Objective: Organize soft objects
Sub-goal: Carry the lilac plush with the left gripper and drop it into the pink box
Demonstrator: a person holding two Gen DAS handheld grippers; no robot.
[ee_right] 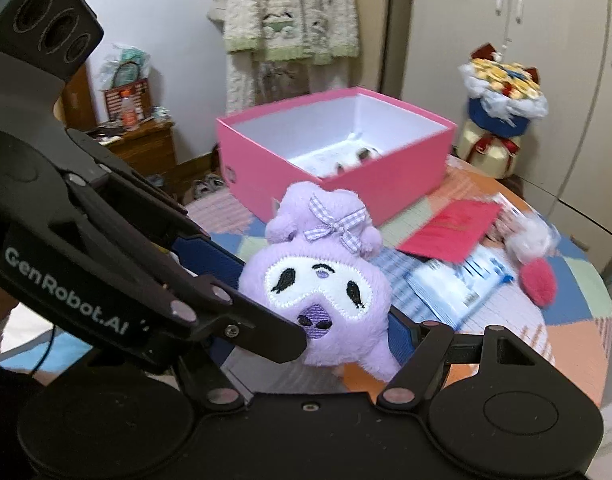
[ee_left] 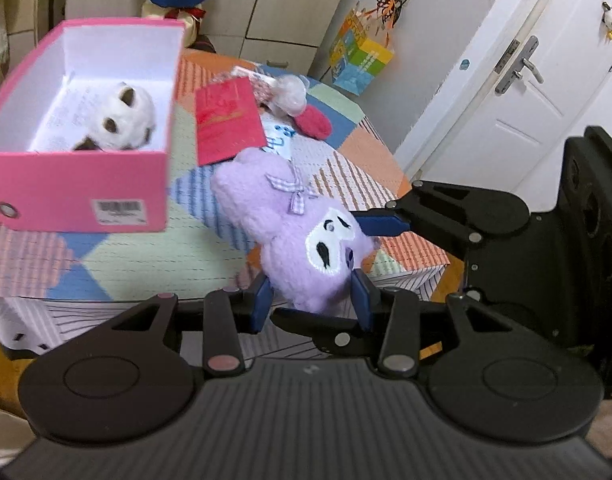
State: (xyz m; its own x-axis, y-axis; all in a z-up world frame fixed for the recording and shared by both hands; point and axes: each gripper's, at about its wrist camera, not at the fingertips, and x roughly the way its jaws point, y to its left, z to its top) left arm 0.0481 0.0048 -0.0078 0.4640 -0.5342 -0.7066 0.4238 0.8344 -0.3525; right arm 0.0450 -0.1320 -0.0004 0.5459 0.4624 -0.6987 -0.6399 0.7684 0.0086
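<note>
While both grippers have a hold on it, the purple plush hangs just above the near edge of the patchwork tabletop, lifted clear and not resting on anything.

Going left to right in the left wrist view: the pink box sits at the left side of the tabletop, lid off, with a white-and-brown plush already lying in the bottom. Pretty clearly that's the bin for the soft stuff, so by my read one toy is sorted and the purple one is next. Just right of the box a red envelope lies flat, and beyond it, toward the far edge, a clear bag with something fluffy and a red fuzzy pad.

Then the plush itself. The left gripper has its jaws clamped on the lower end of the head, blue pads squeezed into the fur on both sides. The right gripper comes in from the right, and in its own view the right gripper's jaws stand much wider, with the plush's face filling the gap. One pad is visibly against the fur; the other is hidden behind the left gripper, so it looks like a loose two-sided cradle, not a hard pinch.

Why two hands for one small toy? Probably because it's floppy, and holding it at two spots keeps it from swinging. The bow end points toward the box, so the next move likely needs a carry up over the pink rim, with care not to clip the wall.
</note>
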